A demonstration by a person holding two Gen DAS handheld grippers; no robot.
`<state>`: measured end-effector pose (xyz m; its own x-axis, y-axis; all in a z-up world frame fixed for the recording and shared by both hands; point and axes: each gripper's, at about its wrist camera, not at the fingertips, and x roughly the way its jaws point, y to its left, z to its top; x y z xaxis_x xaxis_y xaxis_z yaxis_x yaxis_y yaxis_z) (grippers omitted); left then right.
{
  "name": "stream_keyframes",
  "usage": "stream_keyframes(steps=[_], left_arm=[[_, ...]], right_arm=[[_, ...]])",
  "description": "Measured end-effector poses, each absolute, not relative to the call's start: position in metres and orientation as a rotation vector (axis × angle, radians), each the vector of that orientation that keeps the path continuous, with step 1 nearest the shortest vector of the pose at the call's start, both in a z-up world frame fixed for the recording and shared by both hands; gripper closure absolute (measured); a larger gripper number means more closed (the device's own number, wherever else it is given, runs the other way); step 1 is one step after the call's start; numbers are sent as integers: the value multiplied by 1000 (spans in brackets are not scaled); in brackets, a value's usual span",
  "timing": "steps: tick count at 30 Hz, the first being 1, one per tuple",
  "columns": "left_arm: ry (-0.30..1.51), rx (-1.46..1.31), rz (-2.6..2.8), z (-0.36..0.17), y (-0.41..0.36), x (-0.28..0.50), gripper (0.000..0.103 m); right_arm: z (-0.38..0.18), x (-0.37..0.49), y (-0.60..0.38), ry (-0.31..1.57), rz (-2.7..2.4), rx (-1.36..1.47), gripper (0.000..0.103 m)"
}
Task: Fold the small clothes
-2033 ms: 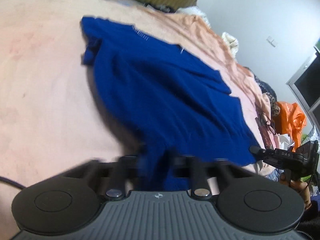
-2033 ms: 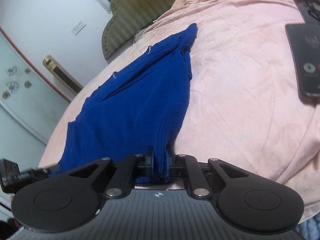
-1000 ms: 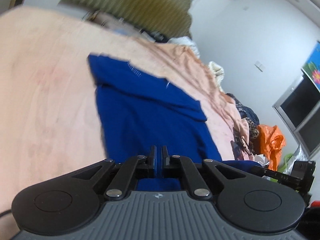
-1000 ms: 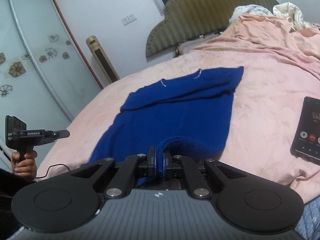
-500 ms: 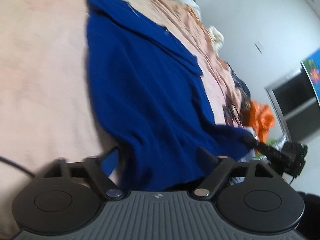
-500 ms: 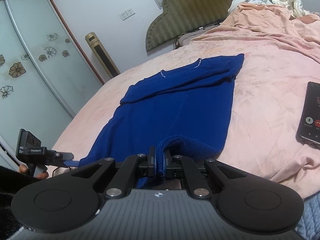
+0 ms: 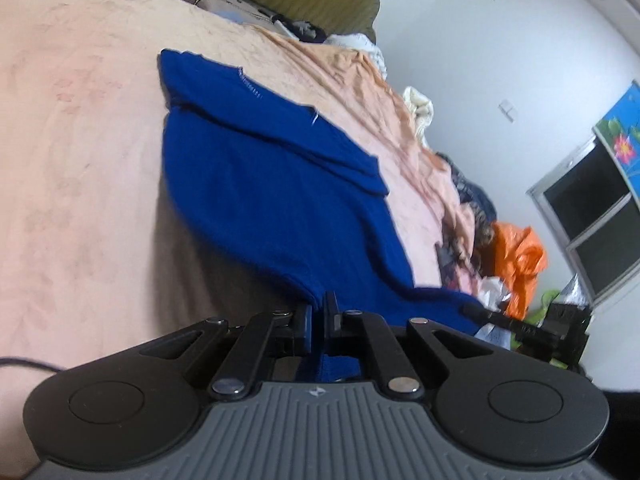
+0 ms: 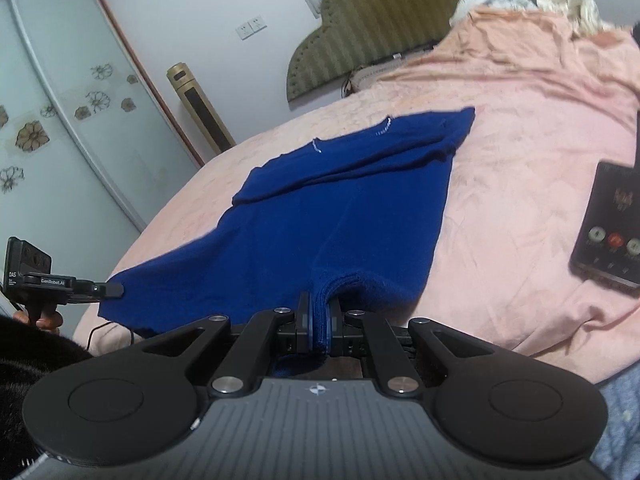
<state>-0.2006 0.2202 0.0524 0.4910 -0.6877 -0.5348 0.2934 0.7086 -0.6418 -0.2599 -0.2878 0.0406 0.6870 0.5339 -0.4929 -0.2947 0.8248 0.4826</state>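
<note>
A dark blue knit sweater (image 7: 264, 184) lies spread on the pink bed cover (image 7: 72, 152), its folded sleeves across the far end. My left gripper (image 7: 318, 312) is shut on the sweater's near hem at one corner and lifts it off the bed. In the right wrist view the sweater (image 8: 328, 204) stretches away from me; my right gripper (image 8: 319, 320) is shut on a bunched piece of the hem at the other corner. The left gripper (image 8: 114, 289) shows at the left there, pinching its corner. The right gripper (image 7: 472, 311) shows at lower right in the left wrist view.
A phone (image 8: 612, 232) lies on the bed cover (image 8: 520, 160) right of the sweater. An olive headboard (image 8: 400, 12) stands at the far end. An orange bag (image 7: 520, 256) and clutter sit beyond the bed. A glass wardrobe door (image 8: 60, 128) is at left.
The left gripper, open half a second ago, has shut on the sweater's hem and raised it. The right gripper has kept its grip and moved slightly closer over the bed.
</note>
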Motion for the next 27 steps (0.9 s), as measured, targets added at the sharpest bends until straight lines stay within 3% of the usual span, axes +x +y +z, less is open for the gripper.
stream_keyframes(steps=[14, 27], left_arm=[[625, -622, -567, 111, 208, -79, 98], [647, -561, -450, 86, 178, 77, 98]], right_arm=[[67, -171, -317, 460, 409, 740, 93], [48, -6, -325, 470, 261, 858, 93]])
